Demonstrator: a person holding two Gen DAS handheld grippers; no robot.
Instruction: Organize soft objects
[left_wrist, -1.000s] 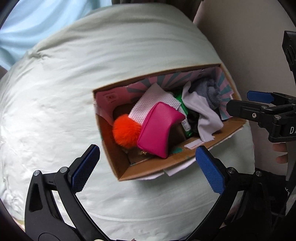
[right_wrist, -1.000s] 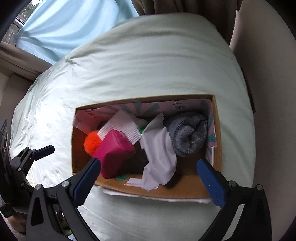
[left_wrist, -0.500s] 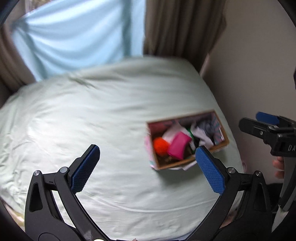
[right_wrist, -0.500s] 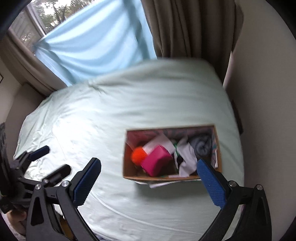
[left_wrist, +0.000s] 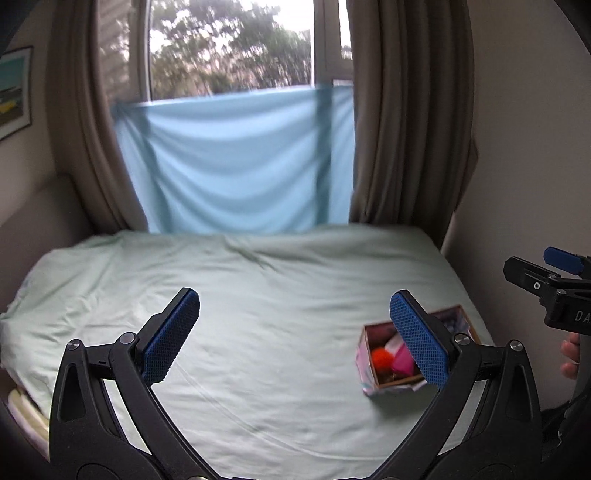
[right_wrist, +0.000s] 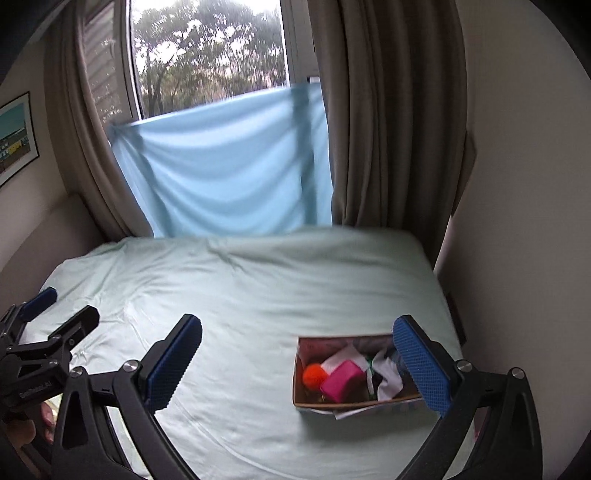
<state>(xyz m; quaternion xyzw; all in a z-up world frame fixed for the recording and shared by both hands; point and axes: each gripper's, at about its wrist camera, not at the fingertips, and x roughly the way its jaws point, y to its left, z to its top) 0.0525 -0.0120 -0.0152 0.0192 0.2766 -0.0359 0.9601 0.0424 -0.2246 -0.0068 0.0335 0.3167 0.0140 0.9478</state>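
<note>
Both grippers have pulled back and tipped up from the box since a second ago, when it filled both views; now the whole bed, the window and the curtains show.

Nearest, the left gripper (left_wrist: 294, 336) hangs over the bed (left_wrist: 258, 314) with its blue pads spread wide and nothing between them. Its right pad (left_wrist: 419, 341) covers part of the box (left_wrist: 364, 360) in the left wrist view. The right gripper (right_wrist: 297, 360) is likewise wide open and empty, and its right pad (right_wrist: 421, 363) hides the box's right end in the right wrist view. A person's fingertips (left_wrist: 570, 356) show at the right edge behind the right gripper's handle.

The box sits on the pale green sheet near the bed's right side, close to the wall (right_wrist: 524, 221). Inside it lie an orange pom-pom (right_wrist: 314, 373) at the left, a pink pouch (right_wrist: 341, 380) touching it, a white cloth (right_wrist: 388, 378) to the right, and a white textured piece (right_wrist: 341, 359) behind the pouch. White paper sticks out from under the box's near edge. What lies at the far right end is hidden by the pad.

Beyond the bed, a light blue cloth (right_wrist: 225, 166) hangs across the lower window, between brown curtains (right_wrist: 388, 129). Trees (right_wrist: 207, 55) show through the glass above it, blurred. A framed picture (right_wrist: 14, 136) hangs on the left wall.
</note>
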